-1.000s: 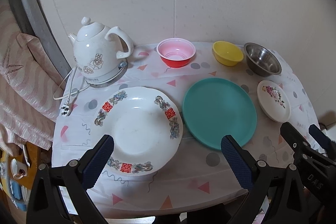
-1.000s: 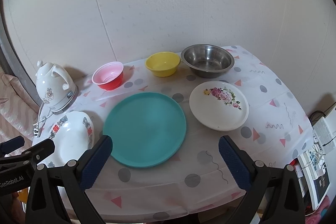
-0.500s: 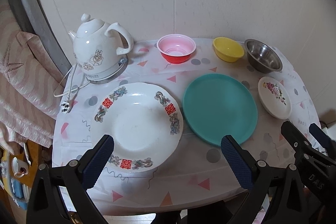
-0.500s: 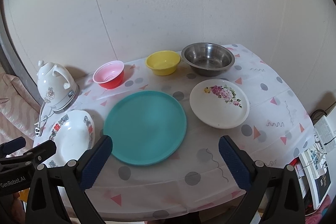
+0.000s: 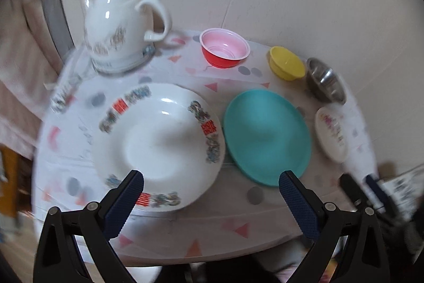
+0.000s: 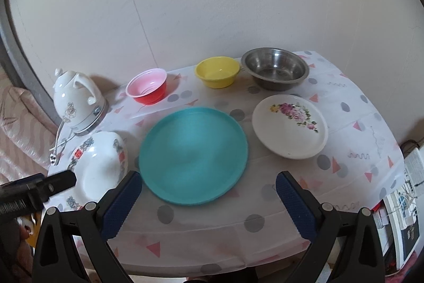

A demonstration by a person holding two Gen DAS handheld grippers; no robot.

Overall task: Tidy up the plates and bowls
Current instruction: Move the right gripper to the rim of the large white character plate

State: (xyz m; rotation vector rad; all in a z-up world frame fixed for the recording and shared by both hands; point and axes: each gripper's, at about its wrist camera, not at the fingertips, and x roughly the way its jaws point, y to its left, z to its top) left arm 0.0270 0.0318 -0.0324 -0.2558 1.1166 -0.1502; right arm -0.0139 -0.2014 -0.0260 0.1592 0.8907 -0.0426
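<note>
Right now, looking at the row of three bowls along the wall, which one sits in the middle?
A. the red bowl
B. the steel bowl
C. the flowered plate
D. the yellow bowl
D: in the right wrist view the yellow bowl stands between the red bowl on its left and the steel bowl on its right.

Teal plate (image 6: 193, 155): flat, upright, at table centre. White deep plate with red-and-blue rim pattern (image 5: 159, 147): at 9 o'clock, just beside the teal plate. White floral plate (image 6: 290, 126): at 3 o'clock. Red bowl with pink interior (image 6: 147, 89), yellow bowl (image 6: 217, 71) and steel bowl (image 6: 275, 72): upright, rowed from 11 to 1 o'clock.
</note>
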